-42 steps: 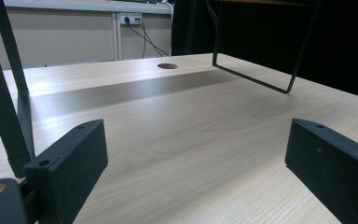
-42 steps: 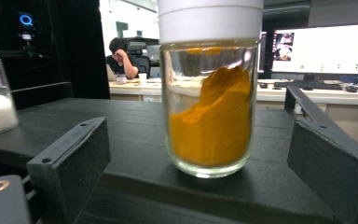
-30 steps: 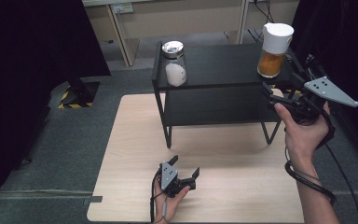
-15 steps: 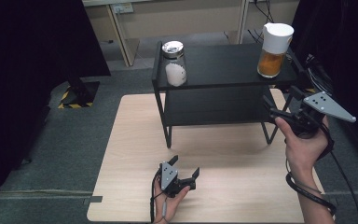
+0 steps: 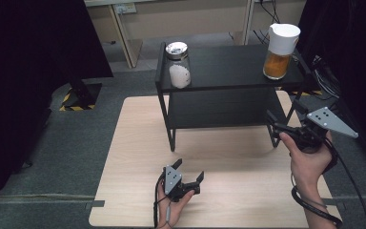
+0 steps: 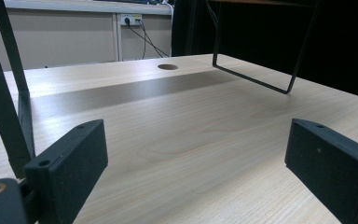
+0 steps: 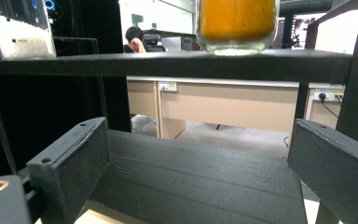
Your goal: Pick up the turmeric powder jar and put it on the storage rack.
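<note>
Jaws spread wide and empty, the right gripper (image 5: 279,125) is hovering below the glass jar (image 5: 280,45) of orange powder on the matte black shelf (image 5: 228,67), while the left gripper (image 5: 189,172) is lying released on the pale wood-grain table (image 5: 133,143).

The high view looks forward and down from above the person's side onto the wooden table (image 5: 138,143) and the black shelf rack (image 5: 228,67). The left gripper view sits low, just above the tabletop (image 6: 186,135), facing across it toward the rack's legs (image 6: 9,93). The right gripper view looks level (from close by) between the rack's two shelves (image 7: 168,63), under the orange-filled jar (image 7: 237,23); both gripper views share the rack with the high view.
</note>
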The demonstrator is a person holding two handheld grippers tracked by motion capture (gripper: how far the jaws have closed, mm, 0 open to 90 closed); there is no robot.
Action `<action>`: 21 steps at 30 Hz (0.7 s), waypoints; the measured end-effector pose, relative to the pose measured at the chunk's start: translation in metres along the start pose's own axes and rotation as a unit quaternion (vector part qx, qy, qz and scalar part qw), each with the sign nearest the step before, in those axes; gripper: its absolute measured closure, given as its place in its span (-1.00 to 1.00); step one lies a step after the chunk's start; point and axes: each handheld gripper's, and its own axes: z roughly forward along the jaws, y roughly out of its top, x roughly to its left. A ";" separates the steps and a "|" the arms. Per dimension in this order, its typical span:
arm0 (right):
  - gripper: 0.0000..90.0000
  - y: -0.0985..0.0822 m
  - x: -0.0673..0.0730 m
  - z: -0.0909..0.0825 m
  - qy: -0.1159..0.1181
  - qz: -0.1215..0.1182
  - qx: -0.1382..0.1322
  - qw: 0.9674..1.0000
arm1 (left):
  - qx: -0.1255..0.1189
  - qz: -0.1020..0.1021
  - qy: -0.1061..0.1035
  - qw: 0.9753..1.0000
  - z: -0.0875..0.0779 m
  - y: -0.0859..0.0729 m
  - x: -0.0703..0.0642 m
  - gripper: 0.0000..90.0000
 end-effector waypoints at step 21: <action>-0.87 -0.043 -0.001 -0.013 0.016 0.001 0.016 1.000 | -0.001 0.001 0.000 1.000 0.000 0.000 0.000 -0.88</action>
